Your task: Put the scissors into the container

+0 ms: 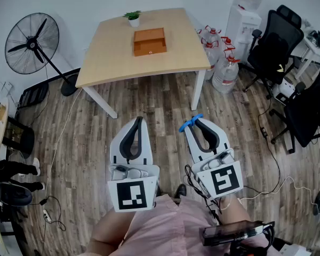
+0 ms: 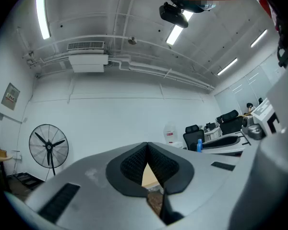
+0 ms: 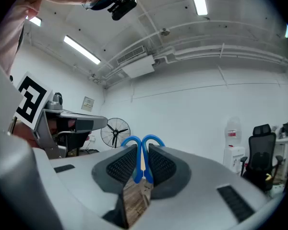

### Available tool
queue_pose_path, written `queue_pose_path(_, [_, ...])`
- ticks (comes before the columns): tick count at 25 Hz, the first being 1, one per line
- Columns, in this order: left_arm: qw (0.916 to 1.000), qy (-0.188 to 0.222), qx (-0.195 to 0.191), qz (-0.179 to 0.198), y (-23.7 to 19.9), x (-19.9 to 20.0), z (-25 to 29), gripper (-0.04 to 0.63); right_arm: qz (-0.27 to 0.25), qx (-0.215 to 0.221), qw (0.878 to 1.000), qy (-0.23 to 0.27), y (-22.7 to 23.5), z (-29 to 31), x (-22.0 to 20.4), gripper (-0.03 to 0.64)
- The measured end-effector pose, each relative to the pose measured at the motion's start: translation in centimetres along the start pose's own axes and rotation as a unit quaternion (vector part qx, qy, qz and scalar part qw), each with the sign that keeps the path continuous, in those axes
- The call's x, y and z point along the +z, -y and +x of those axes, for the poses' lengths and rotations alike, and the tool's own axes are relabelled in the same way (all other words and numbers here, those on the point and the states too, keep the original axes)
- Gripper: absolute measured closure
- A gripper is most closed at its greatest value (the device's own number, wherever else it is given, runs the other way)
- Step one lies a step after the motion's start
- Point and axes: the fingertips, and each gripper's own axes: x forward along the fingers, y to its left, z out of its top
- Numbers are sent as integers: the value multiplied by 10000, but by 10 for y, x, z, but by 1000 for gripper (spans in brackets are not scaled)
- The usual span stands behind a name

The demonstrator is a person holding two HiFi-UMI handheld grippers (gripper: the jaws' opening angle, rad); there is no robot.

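My right gripper (image 1: pixel 194 120) is shut on blue-handled scissors (image 1: pixel 189 123); their handle loops (image 3: pixel 143 143) stick up between the jaws in the right gripper view. My left gripper (image 1: pixel 138 120) is shut with nothing in it, its tips (image 2: pixel 147 147) meeting. Both are held over the wood floor, well short of the table. The orange-brown wooden container (image 1: pixel 149 41) lies on the light wooden table (image 1: pixel 112 57), far ahead of both grippers. The scissors' blades are hidden inside the jaws.
A small potted plant (image 1: pixel 133 17) stands behind the container. A standing fan (image 1: pixel 33 42) is at the left. Water bottles (image 1: pixel 222 63) and a water dispenser (image 1: pixel 242 23) stand right of the table, with black office chairs (image 1: pixel 277 47) further right. Cables lie on the floor.
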Motion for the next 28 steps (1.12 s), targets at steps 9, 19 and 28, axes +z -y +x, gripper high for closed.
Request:
queue_pose_path(9, [9998, -60, 169, 14, 14, -5, -5, 591, 105, 93, 9997, 209, 12, -9, -2, 538])
queue_pose_path(19, [9987, -368, 356, -70, -13, -39, 25, 591, 188, 135, 9997, -72, 31, 31, -27, 537])
queue_pose_path(28, [9980, -457, 402, -195, -86, -79, 112, 591, 151, 186, 9995, -223, 44, 141, -50, 537])
